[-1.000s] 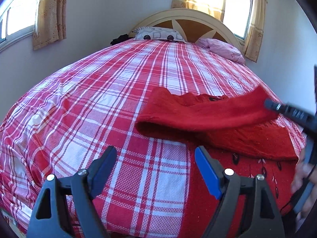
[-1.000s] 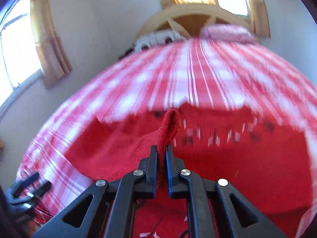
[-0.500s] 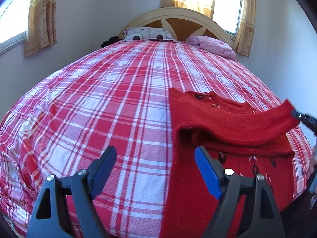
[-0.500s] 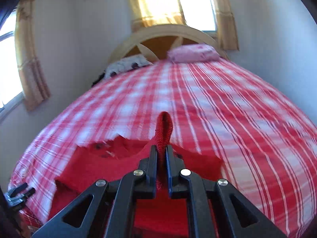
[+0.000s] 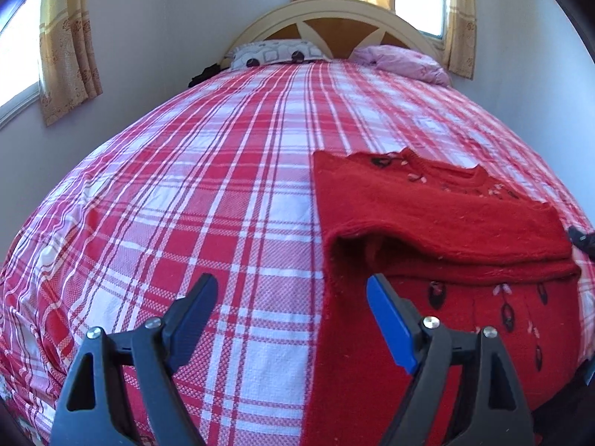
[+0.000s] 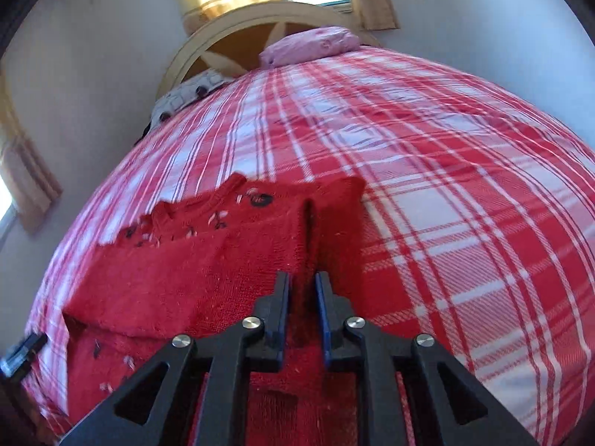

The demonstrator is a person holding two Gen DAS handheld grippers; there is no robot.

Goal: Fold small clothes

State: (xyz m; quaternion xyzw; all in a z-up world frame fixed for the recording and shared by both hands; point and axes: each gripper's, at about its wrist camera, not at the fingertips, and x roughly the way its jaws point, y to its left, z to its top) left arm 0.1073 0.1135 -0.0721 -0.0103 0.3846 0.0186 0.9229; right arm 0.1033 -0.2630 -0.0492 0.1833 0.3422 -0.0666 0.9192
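A small red knitted sweater [image 5: 438, 223] with dark and pink stitched motifs lies flat on the plaid bedspread [image 5: 223, 186], near its front right. One sleeve [image 6: 193, 278] is folded across the chest. My right gripper [image 6: 302, 286] sits at the sleeve's end; its jaws are opening, with a ridge of red knit between them and a gap at each pad. Its tip [image 5: 582, 239] shows at the sweater's right edge in the left wrist view. My left gripper [image 5: 290, 304] hangs open and holds nothing, just above the sweater's left edge. In the right wrist view it [image 6: 22, 353] peeks in at the lower left.
The bed fills both views, with a patterned pillow [image 5: 275, 54] and a pink pillow [image 5: 401, 61] by the arched headboard [image 5: 334, 18]. Walls and curtained windows surround it. The bed's front edge falls away below the sweater's hem [image 5: 427, 390].
My right gripper carried the sleeve end across the sweater to the right and laid it flat, then its jaws parted. The left gripper drifted slightly and stayed open.
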